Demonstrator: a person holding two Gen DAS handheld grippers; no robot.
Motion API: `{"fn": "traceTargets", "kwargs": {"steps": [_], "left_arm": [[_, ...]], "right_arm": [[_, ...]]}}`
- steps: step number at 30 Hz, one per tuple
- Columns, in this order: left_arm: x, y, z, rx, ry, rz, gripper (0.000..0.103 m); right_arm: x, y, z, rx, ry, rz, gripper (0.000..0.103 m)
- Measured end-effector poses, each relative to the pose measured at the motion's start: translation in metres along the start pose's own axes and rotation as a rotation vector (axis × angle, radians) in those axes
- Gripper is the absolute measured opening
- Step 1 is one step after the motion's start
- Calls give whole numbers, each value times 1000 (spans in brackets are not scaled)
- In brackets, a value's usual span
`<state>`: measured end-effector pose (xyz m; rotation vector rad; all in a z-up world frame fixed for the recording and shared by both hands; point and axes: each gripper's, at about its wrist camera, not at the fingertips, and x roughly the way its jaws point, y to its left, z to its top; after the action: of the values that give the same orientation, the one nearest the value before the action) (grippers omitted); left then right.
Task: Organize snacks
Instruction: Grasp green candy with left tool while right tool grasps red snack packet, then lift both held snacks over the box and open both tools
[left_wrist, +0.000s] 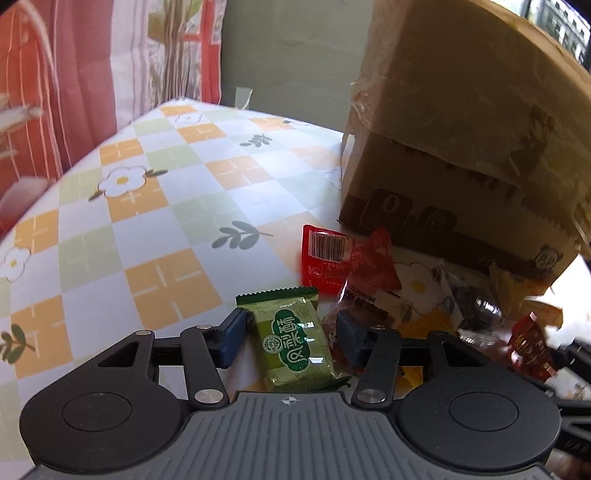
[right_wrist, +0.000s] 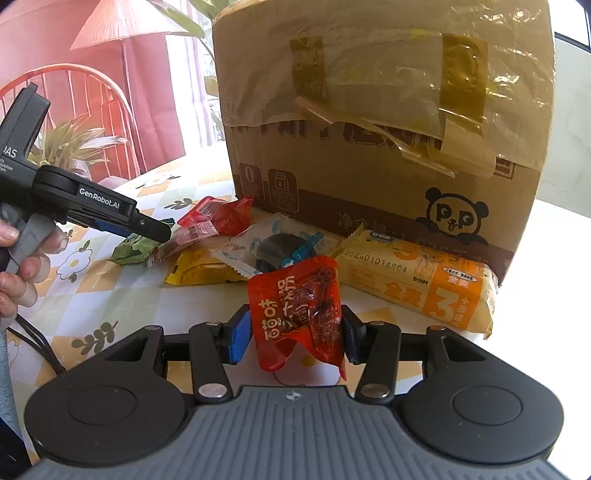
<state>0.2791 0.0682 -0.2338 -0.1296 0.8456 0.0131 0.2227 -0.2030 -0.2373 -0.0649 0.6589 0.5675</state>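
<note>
My left gripper stands open around a green snack packet that lies on the tablecloth; the left pad nearly touches it, the right pad is a little apart. My right gripper is shut on a red snack packet and holds it above the table. In the right wrist view the left gripper reaches over the green packet. A pile of snacks lies before the cardboard box: red packets, a yellow packet, a clear packet with dark cookies, a long orange cracker pack.
The tall taped cardboard box stands at the table's back right. The checked flower tablecloth stretches left of the pile. A red chair and a curtain stand beyond the table's far edge.
</note>
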Motion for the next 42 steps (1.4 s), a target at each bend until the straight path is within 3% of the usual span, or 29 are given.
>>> {"fn": "traceTargets", "kwargs": {"steps": [4, 6, 14, 17, 23, 28, 34, 40, 42], "left_arm": [[-6, -3, -5, 42, -16, 18, 40], [-11, 1, -5, 16, -21, -17, 40], [-31, 0, -9, 36, -78, -11, 40], [-38, -3, -3, 51, -88, -5, 40], [-61, -12, 20, 75, -166, -41, 40], [-89, -25, 55, 120, -283, -129, 40], [-118, -51, 115, 183, -417, -210, 40], [-112, -92, 162, 233, -482, -265, 40], [-105, -103, 171, 219, -484, -281, 40]], "right_arm": [[0, 0, 0, 0, 0, 0, 51], [0, 0, 0, 0, 0, 0, 51], [0, 1, 0, 1, 9, 2, 51], [-2, 8, 1, -37, 7, -36, 51], [-26, 14, 15, -23, -42, -11, 51], [-55, 14, 52, -65, -135, -8, 51], [-85, 1, 118, -114, -316, -23, 51], [-82, -28, 171, -111, -384, -151, 51], [-73, -36, 185, -95, -371, -199, 51]]}}
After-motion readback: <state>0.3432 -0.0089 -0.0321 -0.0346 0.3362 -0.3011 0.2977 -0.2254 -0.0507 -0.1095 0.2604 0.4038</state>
